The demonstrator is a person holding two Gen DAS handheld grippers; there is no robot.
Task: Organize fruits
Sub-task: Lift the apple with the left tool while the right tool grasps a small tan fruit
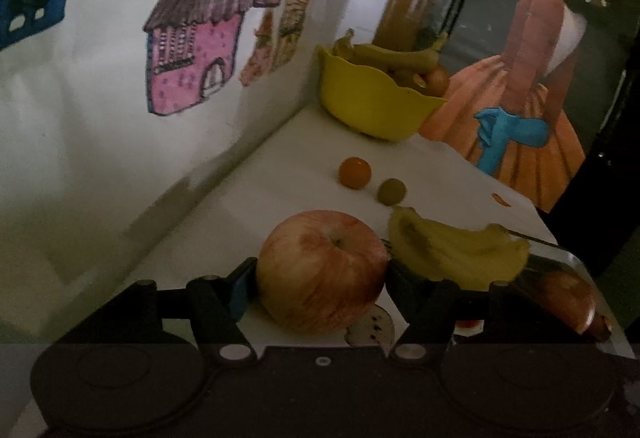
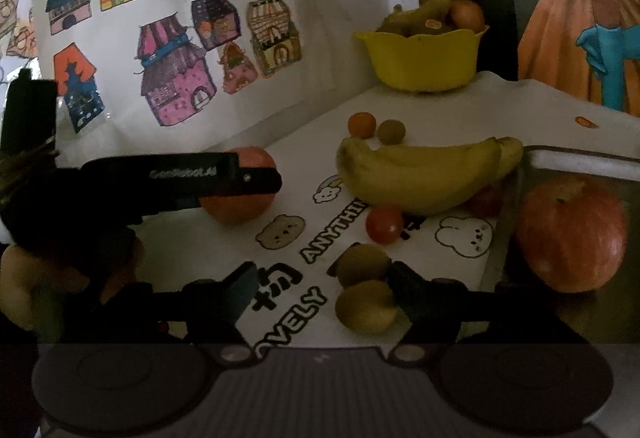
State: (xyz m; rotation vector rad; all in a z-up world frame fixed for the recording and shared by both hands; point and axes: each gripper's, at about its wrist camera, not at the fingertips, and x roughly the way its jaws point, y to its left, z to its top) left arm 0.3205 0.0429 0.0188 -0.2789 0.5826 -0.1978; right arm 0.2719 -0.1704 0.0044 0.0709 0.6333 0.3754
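Note:
My left gripper [image 1: 320,274] is shut on a red-yellow apple [image 1: 322,270], just above the white table; in the right wrist view the same apple [image 2: 240,190] sits between its black fingers [image 2: 224,178]. My right gripper [image 2: 320,290] is open, low over the table, with two kiwis [image 2: 364,294] lying by its right finger. A banana bunch [image 2: 424,170], a cherry tomato [image 2: 384,224], a small orange [image 2: 362,124] and a small green fruit [image 2: 391,131] lie on the table. A yellow bowl [image 2: 420,58] at the back holds bananas and other fruit.
A metal tray [image 2: 580,158] at the right holds a second apple [image 2: 570,234]. A wall with house drawings [image 2: 180,38] bounds the table's left and back. A painted picture [image 1: 520,98] stands behind the table's right edge. An orange sticker [image 2: 586,121] lies on the table.

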